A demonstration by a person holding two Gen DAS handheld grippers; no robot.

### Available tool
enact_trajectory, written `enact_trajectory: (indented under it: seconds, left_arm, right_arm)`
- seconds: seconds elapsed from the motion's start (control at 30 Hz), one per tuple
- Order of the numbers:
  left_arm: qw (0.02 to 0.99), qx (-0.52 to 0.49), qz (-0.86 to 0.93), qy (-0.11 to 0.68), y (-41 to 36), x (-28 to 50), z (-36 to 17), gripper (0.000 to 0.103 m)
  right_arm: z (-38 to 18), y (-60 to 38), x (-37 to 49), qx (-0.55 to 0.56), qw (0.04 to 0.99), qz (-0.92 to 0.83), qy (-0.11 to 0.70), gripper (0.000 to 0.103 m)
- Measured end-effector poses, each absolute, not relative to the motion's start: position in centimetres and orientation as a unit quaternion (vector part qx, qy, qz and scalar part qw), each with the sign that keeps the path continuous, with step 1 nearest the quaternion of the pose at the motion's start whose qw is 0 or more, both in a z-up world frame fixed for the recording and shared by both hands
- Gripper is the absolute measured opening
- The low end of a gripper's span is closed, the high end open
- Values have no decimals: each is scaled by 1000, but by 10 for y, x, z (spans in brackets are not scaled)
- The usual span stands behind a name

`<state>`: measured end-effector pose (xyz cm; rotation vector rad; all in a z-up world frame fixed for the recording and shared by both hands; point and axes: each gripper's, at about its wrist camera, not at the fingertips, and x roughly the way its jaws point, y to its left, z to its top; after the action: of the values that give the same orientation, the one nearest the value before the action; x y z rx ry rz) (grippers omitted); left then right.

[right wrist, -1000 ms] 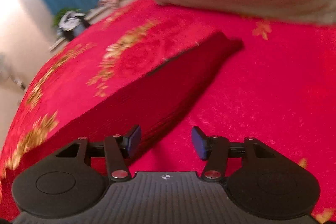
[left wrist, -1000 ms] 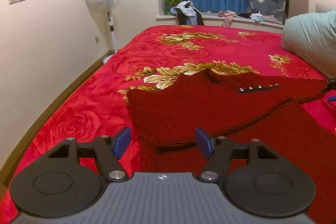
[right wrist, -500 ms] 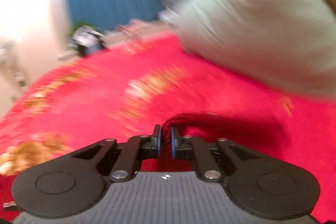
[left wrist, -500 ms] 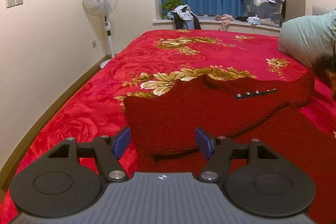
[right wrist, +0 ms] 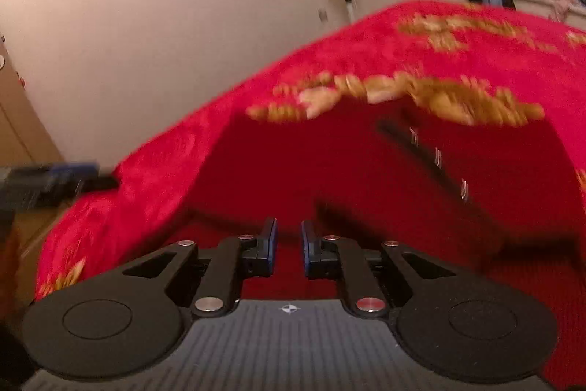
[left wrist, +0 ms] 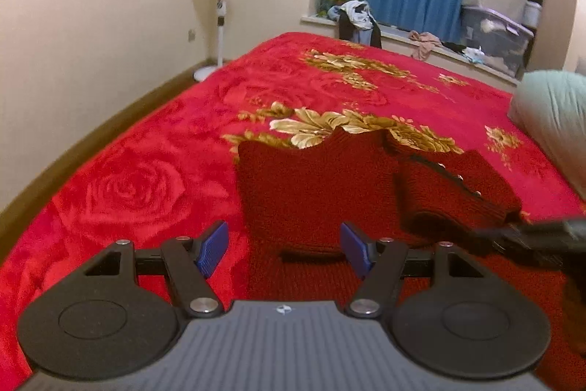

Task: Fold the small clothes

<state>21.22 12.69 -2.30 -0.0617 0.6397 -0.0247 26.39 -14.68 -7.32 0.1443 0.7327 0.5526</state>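
The dark red knit sweater [left wrist: 315, 185] is lying spread on the red floral bedspread [left wrist: 146, 178], nearer the foot edge of the bed than the far window edge, with its right sleeve part [left wrist: 457, 193] already lying doubled over the body. It is looking like a thick, soft, floppy knit: probably light enough for one pinch to lift, but likely to sag and stretch, and its coarse ribbing should be giving the pads good grip. The best holds are probably the doubled hem at the near edge and the outer fold of the sleeve, where two layers can be pinched together rather than one thin one.

The left gripper [left wrist: 285, 248] is hovering with its blue pads spread wide over the near hem, gripping nothing. The right gripper [right wrist: 288, 246] is sitting with its pads drawn close but a narrow gap showing between them; whether any knit is caught there I cannot tell, as that view is blurred.

The left wrist view is giving the whole garment outline, the neckline against the gold flowers and the pale pillow [left wrist: 553, 112] at the right edge of the bed. The right wrist view is showing instead the dark button strip [right wrist: 436, 160] up close, and the left side edge of the bed dropping toward the wall.
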Motion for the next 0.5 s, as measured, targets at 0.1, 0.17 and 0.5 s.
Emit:
enact_trajectory:
  seconds: [0.1,0.17,0.5]
  left_arm:
    - [945,-43,-17,323,131,213,-25,69]
    - [944,-44,-28,326,128,213,-27,60]
    - [950,113,-121,263,18,221,-48,68]
  right_arm:
    - [-62,-176,228,73,902,239,353,20]
    - [-53,-203,203,82,910,216,345,25]
    - [-85,-294,134,144,937,80,308,34]
